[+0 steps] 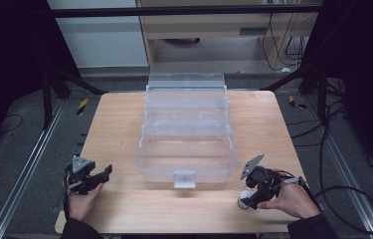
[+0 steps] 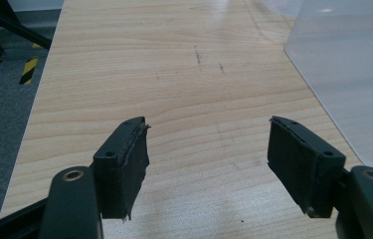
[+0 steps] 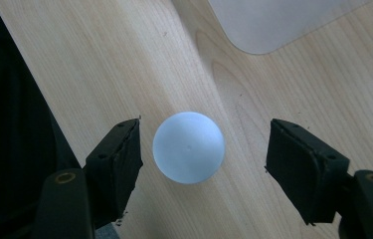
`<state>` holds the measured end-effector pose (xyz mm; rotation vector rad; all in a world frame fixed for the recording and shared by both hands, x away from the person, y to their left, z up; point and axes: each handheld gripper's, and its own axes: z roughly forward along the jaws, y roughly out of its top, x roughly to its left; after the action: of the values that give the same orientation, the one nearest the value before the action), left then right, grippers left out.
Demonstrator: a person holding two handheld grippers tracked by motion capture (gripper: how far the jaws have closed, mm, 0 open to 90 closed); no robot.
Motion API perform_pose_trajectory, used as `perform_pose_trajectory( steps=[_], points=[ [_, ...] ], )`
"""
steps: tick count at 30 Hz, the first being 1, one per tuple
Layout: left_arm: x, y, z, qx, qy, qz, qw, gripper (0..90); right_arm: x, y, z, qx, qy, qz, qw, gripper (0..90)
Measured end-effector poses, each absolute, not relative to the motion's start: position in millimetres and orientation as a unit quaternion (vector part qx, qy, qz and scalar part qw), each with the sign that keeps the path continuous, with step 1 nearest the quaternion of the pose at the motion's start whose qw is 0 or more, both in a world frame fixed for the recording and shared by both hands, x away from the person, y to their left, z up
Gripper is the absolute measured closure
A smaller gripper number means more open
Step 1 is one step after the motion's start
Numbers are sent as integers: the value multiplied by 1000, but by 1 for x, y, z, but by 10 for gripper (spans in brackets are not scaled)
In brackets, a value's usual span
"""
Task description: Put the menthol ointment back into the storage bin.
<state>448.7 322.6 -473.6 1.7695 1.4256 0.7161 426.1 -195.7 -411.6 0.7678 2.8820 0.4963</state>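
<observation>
Right tongs (image 3: pixel 204 149) released, jaws straddling small white round plastic ball (image 3: pixel 189 147) on pale wooden table (image 3: pixel 124 59), left tongs (image 2: pixel 209 149) released, idle; grasp step in hand, next: close squarely on ball.

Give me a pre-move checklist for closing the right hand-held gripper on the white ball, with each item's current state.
1. White ball between the jaws of the right hand-held gripper: ok.
2. Jaws open wider than the ball, gaps on both sides: ok.
3. Ball centred: not ok, it sits nearer one jaw.
4. Ball resting on the wooden table, apart from the clear plastic box: ok.
5. Left hand-held gripper open, empty, out of the way: ok.
6. Jaw height level with the ball's middle: cannot tell.
</observation>
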Motion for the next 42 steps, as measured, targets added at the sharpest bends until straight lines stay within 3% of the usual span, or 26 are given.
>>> perform_pose_trajectory(
  steps=[11,42],
  points=[
    [449,322,-474,689,557,280,370,318,424,-196,-424,248,955,157,46,313],
    [449,323,-474,691,557,279,367,319,436,-181,-443,234,967,93,18,475]
  ],
)
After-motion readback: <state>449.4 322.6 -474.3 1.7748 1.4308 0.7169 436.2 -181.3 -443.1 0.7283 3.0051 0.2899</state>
